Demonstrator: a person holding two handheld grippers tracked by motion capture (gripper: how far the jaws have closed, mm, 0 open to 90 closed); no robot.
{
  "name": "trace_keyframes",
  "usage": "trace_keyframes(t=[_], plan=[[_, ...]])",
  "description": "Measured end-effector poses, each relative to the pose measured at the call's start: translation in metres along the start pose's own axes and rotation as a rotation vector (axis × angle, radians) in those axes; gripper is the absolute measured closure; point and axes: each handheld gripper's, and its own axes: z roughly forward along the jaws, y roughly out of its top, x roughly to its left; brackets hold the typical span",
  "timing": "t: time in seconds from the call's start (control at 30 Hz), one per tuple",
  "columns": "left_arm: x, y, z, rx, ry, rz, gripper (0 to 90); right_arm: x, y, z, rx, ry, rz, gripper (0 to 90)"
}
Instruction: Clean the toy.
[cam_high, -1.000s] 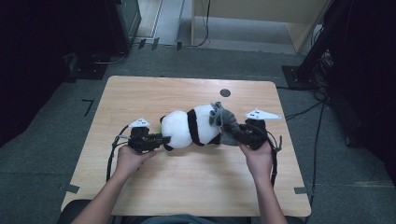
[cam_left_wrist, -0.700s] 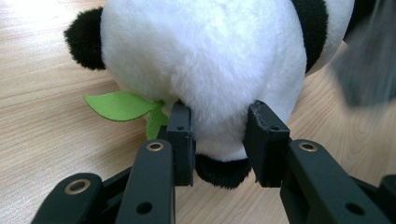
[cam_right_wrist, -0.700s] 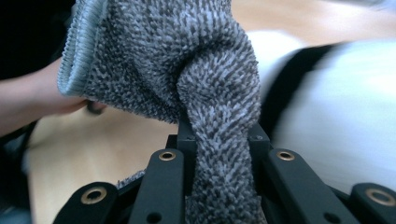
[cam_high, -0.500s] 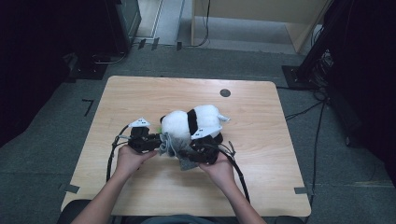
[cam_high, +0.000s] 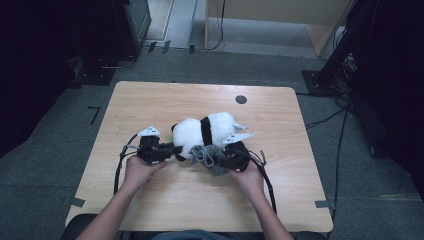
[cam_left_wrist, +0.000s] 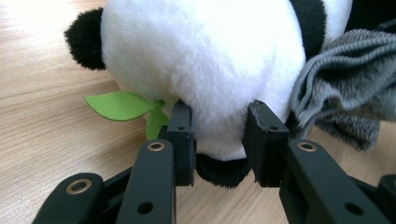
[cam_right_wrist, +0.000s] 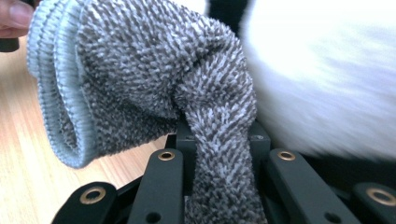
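A small dark round hole (cam_high: 241, 99) is seen in the pale wooden surface (cam_high: 165, 102), near its far edge.

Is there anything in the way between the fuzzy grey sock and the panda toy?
Nothing visible stands between them. The grey sock, pinched in the right gripper, already lies right against the plush panda at its near side, while the left gripper clamps the panda's body from the other end.

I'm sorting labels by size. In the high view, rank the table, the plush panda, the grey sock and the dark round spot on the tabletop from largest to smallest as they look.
1. Table
2. Plush panda
3. Grey sock, partly hidden by the right gripper
4. Dark round spot
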Motion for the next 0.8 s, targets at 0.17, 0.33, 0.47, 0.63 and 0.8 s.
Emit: trace_keyframes(t=[0.17,0.33,0.47,0.63,0.8], plan=[[0.0,0.0,0.0,0.003,-0.001,0.005,66.7,-0.01,-0.002,-0.014,-0.005,-0.033,0.018,75.3],[0.0,0.0,-0.001,-0.003,0.002,0.001,67.1,-0.018,-0.004,-0.031,-0.025,-0.05,0.05,74.9],[0.0,0.0,0.0,-0.006,0.003,0.0,67.3,-0.022,-0.003,-0.046,-0.053,-0.068,0.055,74.9],[0.0,0.0,0.0,-0.005,0.004,0.002,67.4,-0.03,-0.001,-0.069,-0.112,-0.104,0.068,74.9],[-0.001,0.0,0.001,-0.008,0.006,-0.003,67.4,-0.048,-0.005,-0.089,-0.167,-0.152,0.133,75.0]])
